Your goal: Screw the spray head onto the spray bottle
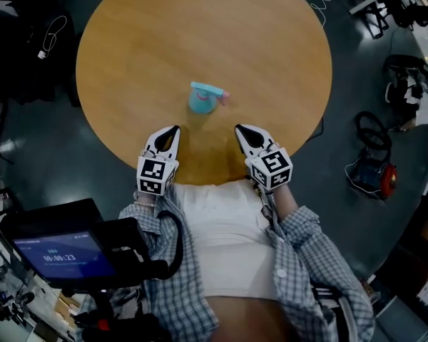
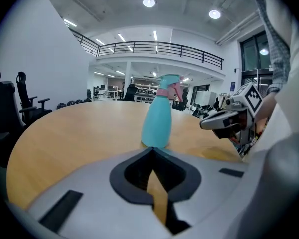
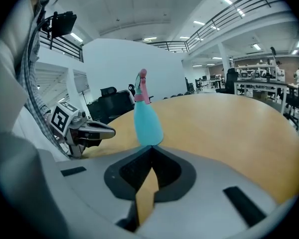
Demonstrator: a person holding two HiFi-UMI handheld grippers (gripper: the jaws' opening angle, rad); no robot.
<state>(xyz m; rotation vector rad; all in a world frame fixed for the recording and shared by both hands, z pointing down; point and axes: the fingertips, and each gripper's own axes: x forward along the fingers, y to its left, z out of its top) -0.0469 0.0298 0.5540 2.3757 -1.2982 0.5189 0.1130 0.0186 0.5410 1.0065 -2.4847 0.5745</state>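
A teal spray bottle (image 1: 202, 100) stands upright near the middle of the round wooden table (image 1: 128, 63), with a teal and pink spray head (image 1: 215, 91) on its neck. It rises beyond the jaw tips in the left gripper view as the bottle (image 2: 158, 118) and in the right gripper view as the bottle (image 3: 147, 118). My left gripper (image 1: 174, 130) and right gripper (image 1: 239, 130) hover over the table's near edge, either side of the bottle and short of it. Both are shut with nothing between their jaws.
A screen on a dark stand (image 1: 64, 251) sits at the lower left. Office chairs (image 2: 25, 101) and cables and gear (image 1: 374, 166) lie on the floor round the table. The other gripper shows to the side in each gripper view.
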